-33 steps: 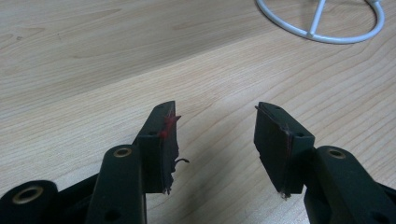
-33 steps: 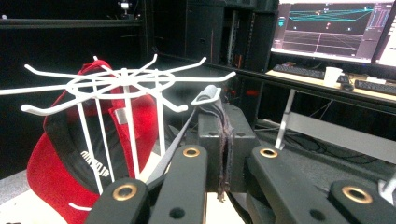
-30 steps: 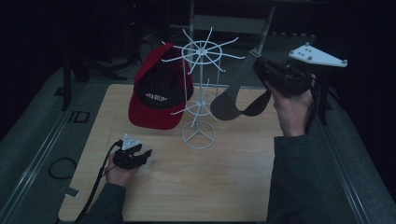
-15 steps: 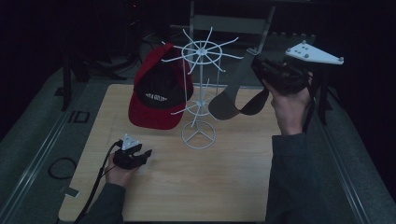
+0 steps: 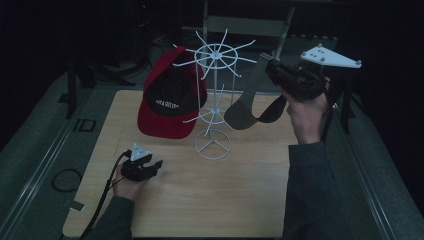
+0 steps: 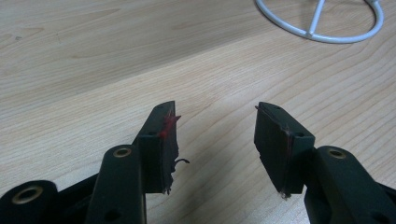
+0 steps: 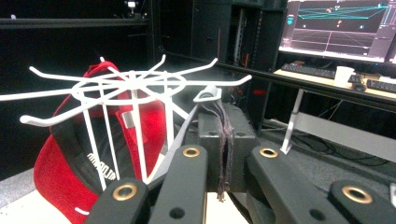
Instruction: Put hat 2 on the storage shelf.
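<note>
Grey cap (image 5: pixel 245 112) is kept clenched by the right gripper (image 5: pixel 274 70), barely nudged toward the white rack (image 5: pixel 215 55); left gripper (image 5: pixel 150 167) left released.

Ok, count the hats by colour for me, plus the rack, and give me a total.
Red and black cap, hung on the rack: 1
Grey cap, held at its strap by the right tongs: 1
White wire rack: 1
Total: 3

A dim room holds a wooden table (image 5: pixel 200 200) and lit monitor (image 7: pixel 341 28).
</note>
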Motion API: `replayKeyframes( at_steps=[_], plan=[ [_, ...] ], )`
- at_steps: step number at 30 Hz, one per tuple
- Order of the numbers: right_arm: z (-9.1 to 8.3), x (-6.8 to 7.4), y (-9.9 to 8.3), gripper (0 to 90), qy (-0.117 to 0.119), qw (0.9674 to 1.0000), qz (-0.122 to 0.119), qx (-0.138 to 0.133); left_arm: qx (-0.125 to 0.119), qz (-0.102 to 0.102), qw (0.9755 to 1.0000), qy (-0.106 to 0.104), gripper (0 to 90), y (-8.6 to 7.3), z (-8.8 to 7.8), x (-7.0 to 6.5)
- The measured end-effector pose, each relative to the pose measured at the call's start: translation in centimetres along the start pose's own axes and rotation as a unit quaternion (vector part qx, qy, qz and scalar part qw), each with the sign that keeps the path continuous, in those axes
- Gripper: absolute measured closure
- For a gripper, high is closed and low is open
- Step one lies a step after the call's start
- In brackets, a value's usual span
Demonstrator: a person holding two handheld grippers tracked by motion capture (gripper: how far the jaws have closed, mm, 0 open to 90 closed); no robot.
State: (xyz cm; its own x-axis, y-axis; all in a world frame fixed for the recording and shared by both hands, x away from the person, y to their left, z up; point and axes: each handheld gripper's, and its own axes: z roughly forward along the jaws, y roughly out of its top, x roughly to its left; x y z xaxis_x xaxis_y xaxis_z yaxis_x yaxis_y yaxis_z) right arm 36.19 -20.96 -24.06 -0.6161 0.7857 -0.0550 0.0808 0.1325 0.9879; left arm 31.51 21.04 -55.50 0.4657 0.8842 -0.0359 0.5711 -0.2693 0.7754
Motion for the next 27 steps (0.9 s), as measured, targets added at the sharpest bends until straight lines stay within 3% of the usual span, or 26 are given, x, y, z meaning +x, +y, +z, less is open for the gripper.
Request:
replayKeyframes(
  at_steps=[15,27],
  plan=[
    [1.1,0.1,-0.5,87.9,0.005,0.9999,0.009,0.01,0.001,-0.001,1.0,0.0,49.6,0.0,0.0,0.0],
    [1.6,-0.5,-1.1,87.8,0.016,0.9983,0.054,0.011,0.0,-0.001,1.0,-0.001,49.6,0.0,0.0,0.0]
  ],
)
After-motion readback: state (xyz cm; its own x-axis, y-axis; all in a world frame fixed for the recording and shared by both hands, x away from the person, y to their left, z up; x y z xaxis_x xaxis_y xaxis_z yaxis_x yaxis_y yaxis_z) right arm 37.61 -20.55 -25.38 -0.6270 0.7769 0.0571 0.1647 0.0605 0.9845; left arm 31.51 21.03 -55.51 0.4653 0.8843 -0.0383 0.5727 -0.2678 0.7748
